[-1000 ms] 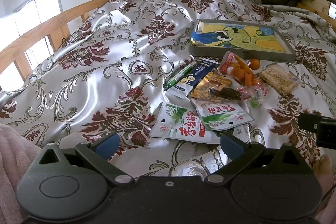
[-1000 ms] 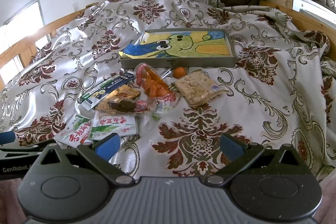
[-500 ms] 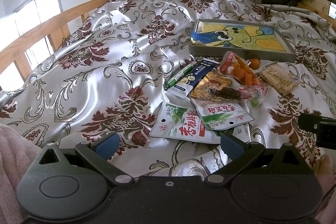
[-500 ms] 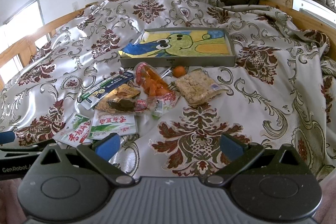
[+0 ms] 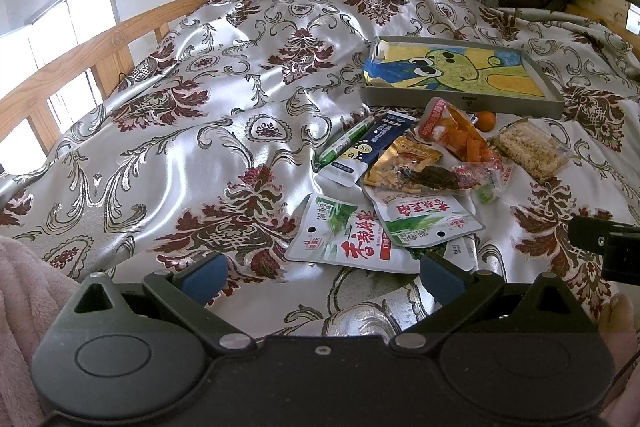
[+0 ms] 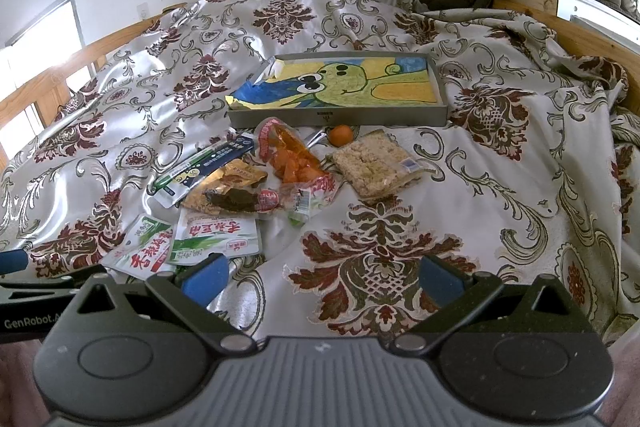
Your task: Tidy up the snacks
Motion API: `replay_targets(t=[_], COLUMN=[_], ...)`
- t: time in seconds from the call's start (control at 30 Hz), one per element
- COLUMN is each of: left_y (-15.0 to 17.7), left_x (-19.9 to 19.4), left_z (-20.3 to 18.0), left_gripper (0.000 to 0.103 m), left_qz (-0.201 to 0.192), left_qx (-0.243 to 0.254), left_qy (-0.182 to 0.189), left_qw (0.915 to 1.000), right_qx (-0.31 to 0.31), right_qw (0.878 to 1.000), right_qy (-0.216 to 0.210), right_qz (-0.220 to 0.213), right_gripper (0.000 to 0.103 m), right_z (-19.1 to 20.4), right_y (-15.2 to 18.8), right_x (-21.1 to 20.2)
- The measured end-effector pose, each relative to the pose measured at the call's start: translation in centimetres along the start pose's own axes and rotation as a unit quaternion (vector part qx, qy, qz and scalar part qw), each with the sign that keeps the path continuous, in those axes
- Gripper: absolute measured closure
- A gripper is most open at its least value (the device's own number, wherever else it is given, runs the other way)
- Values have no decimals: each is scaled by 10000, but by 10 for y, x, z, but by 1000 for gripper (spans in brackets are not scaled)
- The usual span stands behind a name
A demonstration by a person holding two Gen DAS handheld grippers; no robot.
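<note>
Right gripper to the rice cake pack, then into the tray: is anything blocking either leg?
Nothing visible blocks either leg. The right gripper hangs open over bare bedspread, and the rice cake pack lies alone, nothing on top. Between pack and tray only the small orange sits, off to the left.

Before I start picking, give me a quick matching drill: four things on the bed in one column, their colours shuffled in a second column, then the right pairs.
Things:
1. small round fruit
2. rice crisp pack
3. tray wall
4. stick pack

Colours:
A. dark blue and white
B. grey
C. orange
D. pale beige in clear wrap

Pairs: 1-C, 2-D, 3-B, 4-A
</note>
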State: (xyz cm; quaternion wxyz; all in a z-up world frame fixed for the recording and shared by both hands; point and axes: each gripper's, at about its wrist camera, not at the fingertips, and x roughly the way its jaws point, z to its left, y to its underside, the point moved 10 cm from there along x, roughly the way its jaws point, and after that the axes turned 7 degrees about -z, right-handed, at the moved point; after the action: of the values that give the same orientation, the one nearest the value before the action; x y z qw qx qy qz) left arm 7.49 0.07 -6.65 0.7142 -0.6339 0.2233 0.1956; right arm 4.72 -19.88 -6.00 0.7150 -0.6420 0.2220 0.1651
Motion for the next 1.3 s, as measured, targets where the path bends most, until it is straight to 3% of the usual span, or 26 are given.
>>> replay_targets(t=[0.67, 0.97, 1.13, 1.3], left_y=[0, -3, -19, -41], left_x=[0, 14, 24, 46], left_z=[1, 4, 8, 7], left_gripper=[1, 1, 1, 1], left_qz=[77, 527, 680, 914], left_qx=[27, -111, 56, 312], left_qy=[15, 305, 432, 913], left_qw=[10000, 9981, 9967, 9911], right_qx=[17, 120, 62, -218], right_qw=[10000, 9969, 9936, 9913], right_qy=[-31, -618, -848, -863], right_qz=[21, 477, 739, 966], right_gripper=[0, 0, 0, 0], right_z=[0, 7, 3, -3], right_y=[1, -5, -14, -23], right_x=[1, 11, 28, 55])
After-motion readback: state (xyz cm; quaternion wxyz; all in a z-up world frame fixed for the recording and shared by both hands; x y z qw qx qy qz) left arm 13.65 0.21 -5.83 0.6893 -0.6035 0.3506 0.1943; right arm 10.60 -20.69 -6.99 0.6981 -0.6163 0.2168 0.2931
